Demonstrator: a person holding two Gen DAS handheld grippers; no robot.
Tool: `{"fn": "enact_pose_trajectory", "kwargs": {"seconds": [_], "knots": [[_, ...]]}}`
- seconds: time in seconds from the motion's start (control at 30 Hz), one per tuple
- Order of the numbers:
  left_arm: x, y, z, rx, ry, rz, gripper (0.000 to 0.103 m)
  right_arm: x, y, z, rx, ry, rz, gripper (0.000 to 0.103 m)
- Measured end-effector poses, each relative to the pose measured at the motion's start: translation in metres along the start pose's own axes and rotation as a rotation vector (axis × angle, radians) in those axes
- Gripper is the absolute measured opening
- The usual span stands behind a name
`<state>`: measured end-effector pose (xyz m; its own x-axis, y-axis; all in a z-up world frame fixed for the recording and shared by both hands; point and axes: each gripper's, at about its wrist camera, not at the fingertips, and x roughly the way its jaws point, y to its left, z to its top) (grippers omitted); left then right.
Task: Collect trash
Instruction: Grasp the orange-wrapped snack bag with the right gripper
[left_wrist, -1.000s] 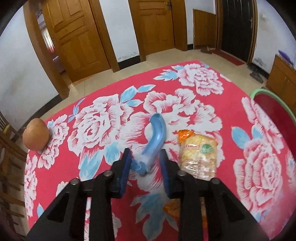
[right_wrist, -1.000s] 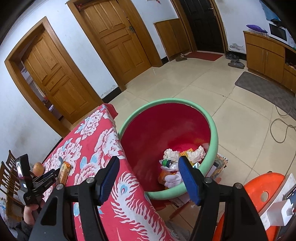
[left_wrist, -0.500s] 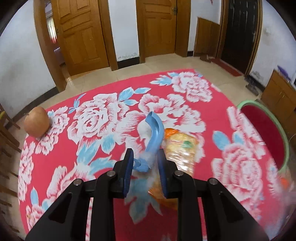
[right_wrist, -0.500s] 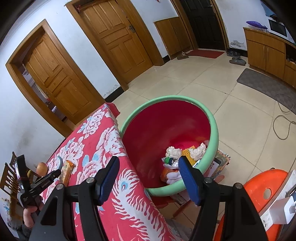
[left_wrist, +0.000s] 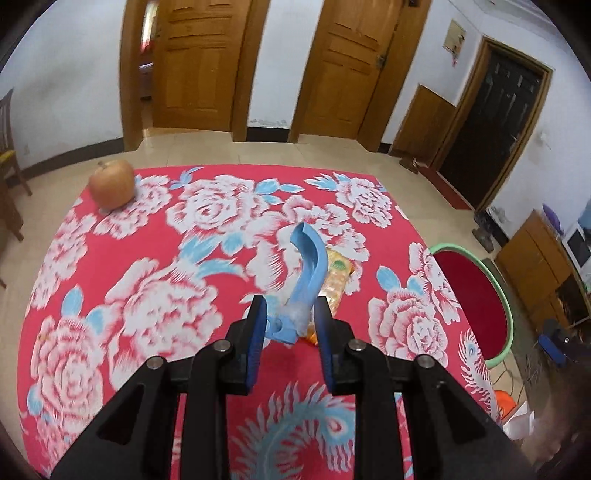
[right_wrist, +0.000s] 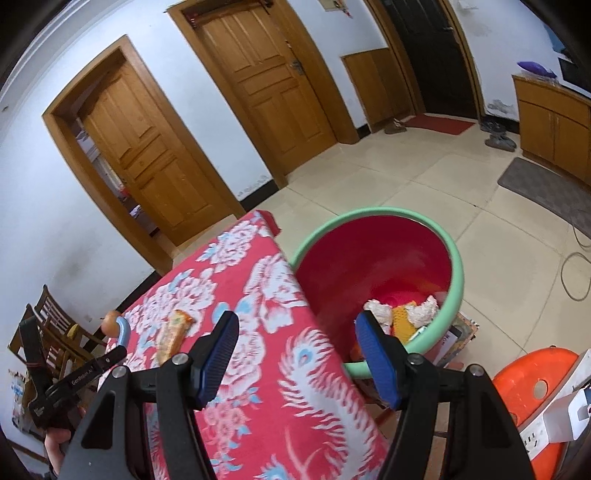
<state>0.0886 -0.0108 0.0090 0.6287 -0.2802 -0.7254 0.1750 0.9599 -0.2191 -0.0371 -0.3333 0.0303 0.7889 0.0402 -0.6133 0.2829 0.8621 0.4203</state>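
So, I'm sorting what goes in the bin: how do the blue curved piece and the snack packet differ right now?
The blue curved piece is held in the left claw, raised off the tablecloth; the snack packet lies flat on it, ungripped. The piece is plain blue, curved plastic; the packet is a flat, orange-yellow printed wrapper. Neither is in the red tub yet.

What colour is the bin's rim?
Mint green, around a red inside; the bin shows best in the right wrist view.
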Motion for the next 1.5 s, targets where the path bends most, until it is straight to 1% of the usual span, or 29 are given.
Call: {"fn": "enact_pose_trajectory", "kwargs": {"seconds": [0.17, 0.37, 0.47, 0.53, 0.67, 0.87, 0.9, 0.93, 0.97, 1.2, 1.27, 1.37, 1.5], "knots": [[-0.016, 0.021, -0.011, -0.072, -0.014, -0.003, 0.026, -0.001, 0.029, -0.003, -0.042, 0.025, 0.047, 0.069], [-0.035, 0.045, -0.022, -0.117, -0.043, 0.057, 0.026, 0.004, 0.069, -0.012, -0.109, 0.058, 0.099, 0.069], [-0.042, 0.060, -0.026, -0.138, -0.057, 0.106, 0.026, 0.011, 0.091, -0.018, -0.144, 0.084, 0.115, 0.070], [-0.046, 0.070, -0.028, -0.155, -0.062, 0.136, 0.026, 0.020, 0.107, -0.023, -0.163, 0.115, 0.129, 0.070], [-0.049, 0.084, -0.032, -0.178, -0.067, 0.170, 0.026, 0.039, 0.132, -0.031, -0.201, 0.160, 0.139, 0.070], [-0.051, 0.102, -0.040, -0.209, -0.069, 0.212, 0.026, 0.071, 0.163, -0.040, -0.268, 0.204, 0.119, 0.071], [-0.050, 0.104, -0.041, -0.212, -0.067, 0.213, 0.026, 0.077, 0.167, -0.042, -0.270, 0.213, 0.116, 0.073], [-0.050, 0.106, -0.042, -0.214, -0.066, 0.214, 0.026, 0.085, 0.172, -0.044, -0.271, 0.225, 0.112, 0.078], [-0.049, 0.107, -0.042, -0.217, -0.064, 0.216, 0.026, 0.092, 0.175, -0.046, -0.268, 0.236, 0.109, 0.080], [-0.041, 0.116, -0.047, -0.222, -0.053, 0.244, 0.026, 0.141, 0.193, -0.061, -0.263, 0.296, 0.063, 0.080], [-0.037, 0.117, -0.047, -0.219, -0.045, 0.257, 0.026, 0.152, 0.196, -0.064, -0.274, 0.299, 0.042, 0.080], [-0.034, 0.116, -0.049, -0.211, -0.037, 0.271, 0.026, 0.165, 0.201, -0.067, -0.301, 0.288, -0.012, 0.080], [-0.030, 0.113, -0.049, -0.197, -0.034, 0.276, 0.026, 0.178, 0.200, -0.068, -0.295, 0.301, -0.038, 0.080]]}}
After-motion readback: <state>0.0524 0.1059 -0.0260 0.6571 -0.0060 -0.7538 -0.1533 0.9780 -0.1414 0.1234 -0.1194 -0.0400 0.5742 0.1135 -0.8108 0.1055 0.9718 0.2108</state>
